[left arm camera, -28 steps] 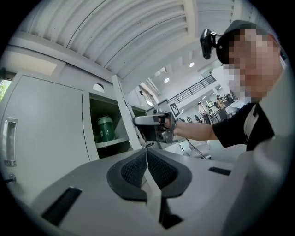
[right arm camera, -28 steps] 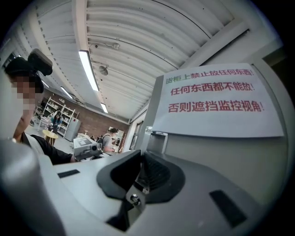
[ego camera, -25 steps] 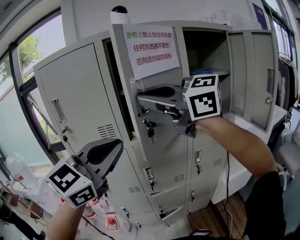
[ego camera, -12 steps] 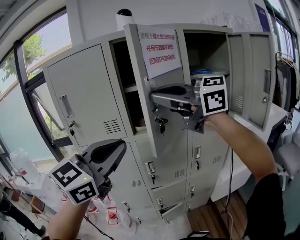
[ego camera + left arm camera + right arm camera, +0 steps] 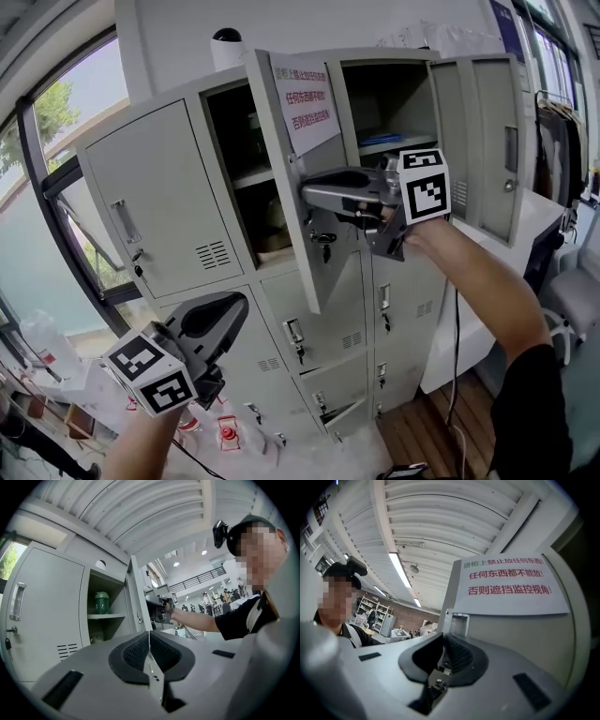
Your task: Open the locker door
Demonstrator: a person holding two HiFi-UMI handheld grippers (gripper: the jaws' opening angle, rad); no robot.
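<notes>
The locker door [image 5: 330,272] stands swung well out from an upper compartment of the grey locker bank [image 5: 155,202]. Its free edge is turned toward the head camera, a white notice [image 5: 305,101] with red print is taped on its outer face, and keys [image 5: 323,242] hang at its lock. The right gripper [image 5: 307,194] reaches in about level, and its jaws are clamped on that free edge (only a thin gap shows between the pads). The left gripper [image 5: 232,305] hangs low, apart from the lockers, its jaws pressed together on nothing. Inside the opened compartment a green container [image 5: 101,603] stands on the shelf.
</notes>
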